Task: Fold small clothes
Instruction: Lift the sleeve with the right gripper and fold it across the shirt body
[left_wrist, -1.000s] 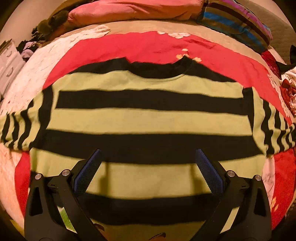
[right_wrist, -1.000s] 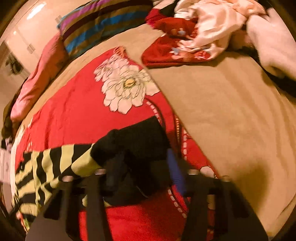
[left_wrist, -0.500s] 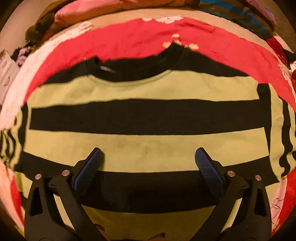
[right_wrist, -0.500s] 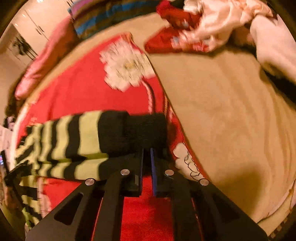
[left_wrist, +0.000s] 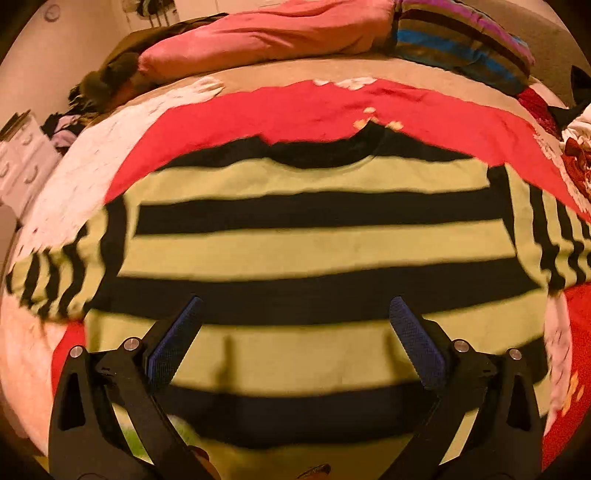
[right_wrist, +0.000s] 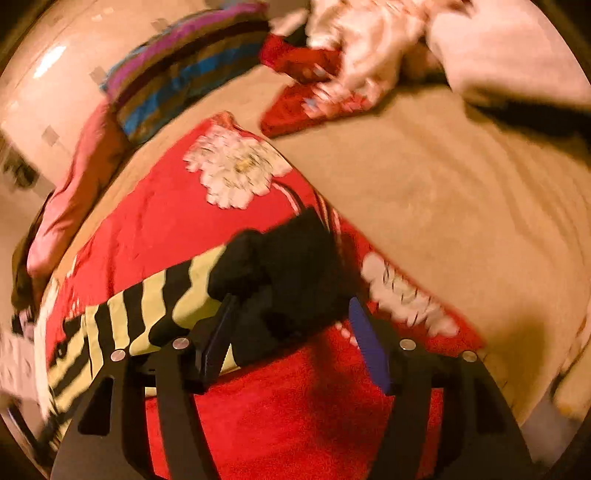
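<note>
A small green and black striped sweater (left_wrist: 317, 251) lies spread flat on a red flowered blanket (left_wrist: 295, 110), collar at the far side, sleeves out to both sides. My left gripper (left_wrist: 293, 325) is open and empty above the sweater's lower body. In the right wrist view the sweater's right sleeve (right_wrist: 147, 306) ends in a black cuff (right_wrist: 288, 266). My right gripper (right_wrist: 291, 332) is open, and the cuff lies between its fingers, free of them.
A pink pillow (left_wrist: 266, 33) and a striped pillow (left_wrist: 461, 40) lie at the head of the bed. A heap of red and white clothes (right_wrist: 351, 55) sits on the beige sheet (right_wrist: 461, 206) to the right. White drawers (left_wrist: 18, 162) stand at the left.
My right gripper was shut on the black cuff half a second ago and has now opened, letting the cuff go. My left gripper stayed open and drew back toward the hem.
</note>
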